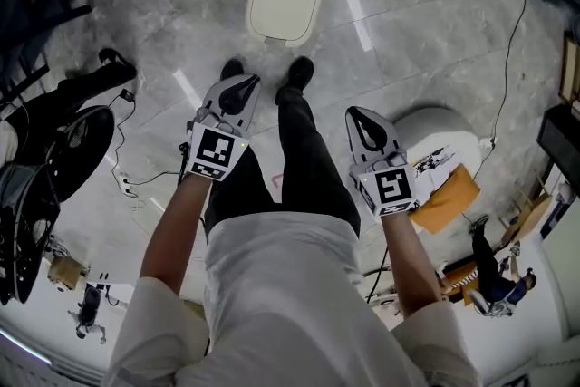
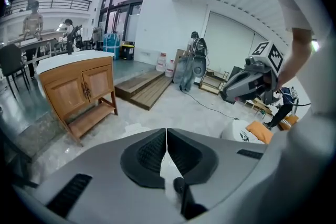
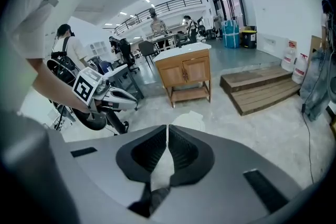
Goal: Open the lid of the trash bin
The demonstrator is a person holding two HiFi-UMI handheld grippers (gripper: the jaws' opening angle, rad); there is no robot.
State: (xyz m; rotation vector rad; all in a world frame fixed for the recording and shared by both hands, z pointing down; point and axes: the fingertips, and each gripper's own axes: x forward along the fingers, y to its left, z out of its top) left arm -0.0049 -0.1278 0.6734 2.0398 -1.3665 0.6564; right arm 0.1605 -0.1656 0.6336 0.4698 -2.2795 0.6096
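Observation:
The trash bin (image 1: 284, 0) is a white, rounded-square bin that stands on the grey marble floor just beyond the person's shoes (image 1: 298, 72). Its cream lid lies flat and closed. Both grippers hang above the floor on the near side of the bin, clear of it. The left gripper (image 1: 243, 84) is shut with nothing between its jaws, and so is the right gripper (image 1: 356, 115). In the right gripper view a pale edge of the bin (image 3: 192, 119) shows just beyond the shut right gripper (image 3: 167, 127). The left gripper (image 2: 166, 131) points across the room.
A wooden cabinet (image 3: 185, 73) and a low wooden platform (image 3: 260, 86) stand across the room. Black chairs and gear (image 1: 54, 149) sit at the left, with cables (image 1: 136, 181) on the floor. At the right are a white round object (image 1: 439, 133) and an orange folder (image 1: 446, 198).

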